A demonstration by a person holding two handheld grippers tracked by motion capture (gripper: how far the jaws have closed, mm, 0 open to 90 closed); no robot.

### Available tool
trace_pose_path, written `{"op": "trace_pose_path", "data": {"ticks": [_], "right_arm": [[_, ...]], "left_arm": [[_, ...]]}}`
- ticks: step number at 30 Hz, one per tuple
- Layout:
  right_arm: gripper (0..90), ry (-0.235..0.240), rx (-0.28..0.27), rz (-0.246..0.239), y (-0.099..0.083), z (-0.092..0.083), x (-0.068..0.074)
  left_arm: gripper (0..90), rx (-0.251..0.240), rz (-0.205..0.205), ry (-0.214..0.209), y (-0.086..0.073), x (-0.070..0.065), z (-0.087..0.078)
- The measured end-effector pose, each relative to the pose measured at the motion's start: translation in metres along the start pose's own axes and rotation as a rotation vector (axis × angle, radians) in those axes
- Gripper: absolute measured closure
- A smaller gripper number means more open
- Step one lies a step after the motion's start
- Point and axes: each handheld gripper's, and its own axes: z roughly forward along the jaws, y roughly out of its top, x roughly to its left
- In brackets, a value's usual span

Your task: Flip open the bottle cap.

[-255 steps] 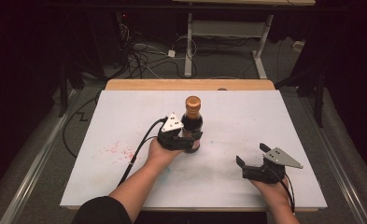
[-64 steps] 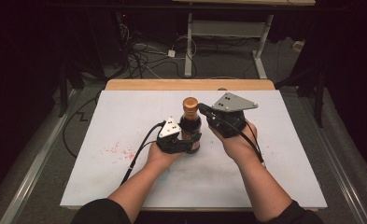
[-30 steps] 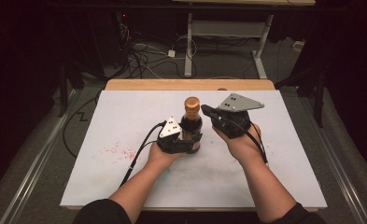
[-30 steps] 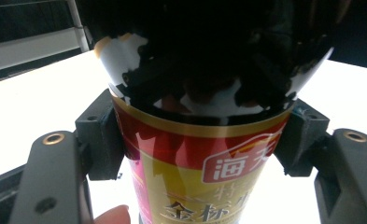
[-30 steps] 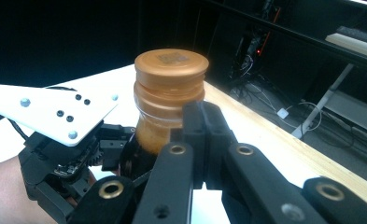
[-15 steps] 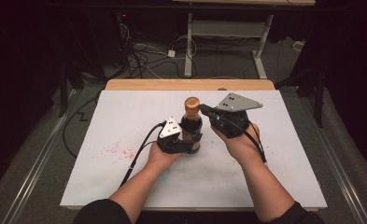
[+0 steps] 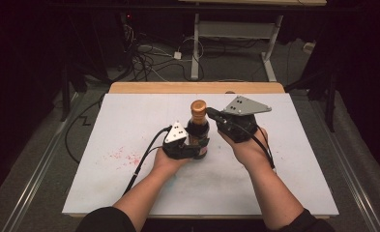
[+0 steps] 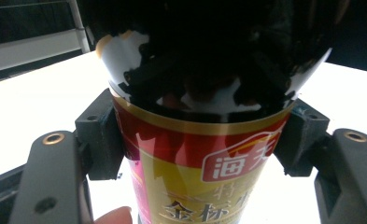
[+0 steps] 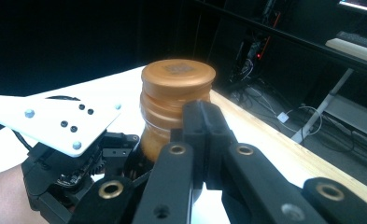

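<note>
Gripping bottle (image 7: 197, 137) | left gripper (image 7: 189, 145) (contents unclear) | cap (image 9: 178, 79) on

Dark sauce bottle (image 7: 197, 131), copper cap, red-gold label, upright mid-table

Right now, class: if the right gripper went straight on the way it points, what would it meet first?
The bottle's cap. The shut right gripper points at the neck just below it, seemingly already very close; whether they touch is unclear.
</note>
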Motion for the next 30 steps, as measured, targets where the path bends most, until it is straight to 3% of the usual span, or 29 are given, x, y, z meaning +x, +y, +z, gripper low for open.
{"op": "trace_pose_path", "data": {"ticks": [30], "right_arm": [[90.0, -0.011, -0.016, 0.003, 0.0039, 0.0003, 0.0015]], "left_arm": [[28.7, -0.001, -0.002, 0.001, 0.0000, 0.0003, 0.0000]]}}
